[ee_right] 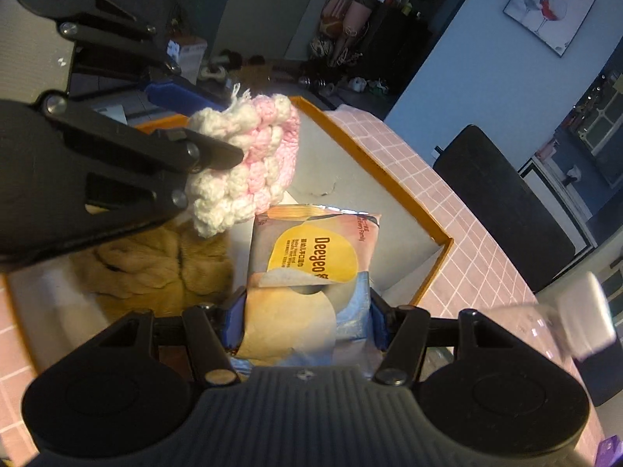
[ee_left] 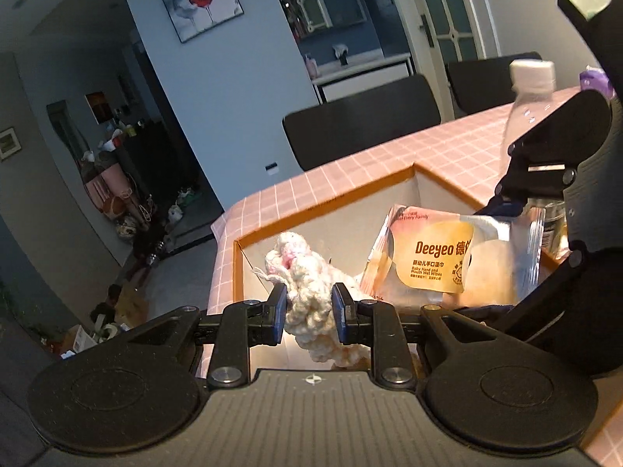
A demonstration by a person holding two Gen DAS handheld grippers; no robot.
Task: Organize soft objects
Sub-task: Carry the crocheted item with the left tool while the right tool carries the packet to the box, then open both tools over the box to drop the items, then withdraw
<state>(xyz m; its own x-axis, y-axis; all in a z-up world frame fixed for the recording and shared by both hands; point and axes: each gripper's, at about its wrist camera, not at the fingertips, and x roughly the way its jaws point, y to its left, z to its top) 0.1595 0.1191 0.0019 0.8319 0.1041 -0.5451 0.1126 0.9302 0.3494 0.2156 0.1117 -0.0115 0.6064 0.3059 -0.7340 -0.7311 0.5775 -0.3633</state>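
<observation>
My left gripper [ee_left: 309,313] is shut on a white-and-pink crocheted piece [ee_left: 307,295] and holds it over the orange-rimmed cardboard box [ee_left: 323,204]. In the right wrist view the crocheted piece [ee_right: 253,163] hangs from the left gripper [ee_right: 202,124] above the box [ee_right: 393,179]. My right gripper [ee_right: 305,319] is shut on a pack of Deeyeo wet wipes [ee_right: 311,272], held inside the box. The pack also shows in the left wrist view [ee_left: 436,253]. A tan furry soft thing [ee_right: 155,268] lies in the box under the left gripper.
The box sits on a table with a pink checked cloth [ee_left: 389,148]. A clear plastic bottle [ee_left: 525,113] with a white cap stands beside the box, blurred in the right wrist view [ee_right: 564,327]. Black chairs [ee_left: 362,120] stand behind the table. A purple item [ee_left: 593,79] is far right.
</observation>
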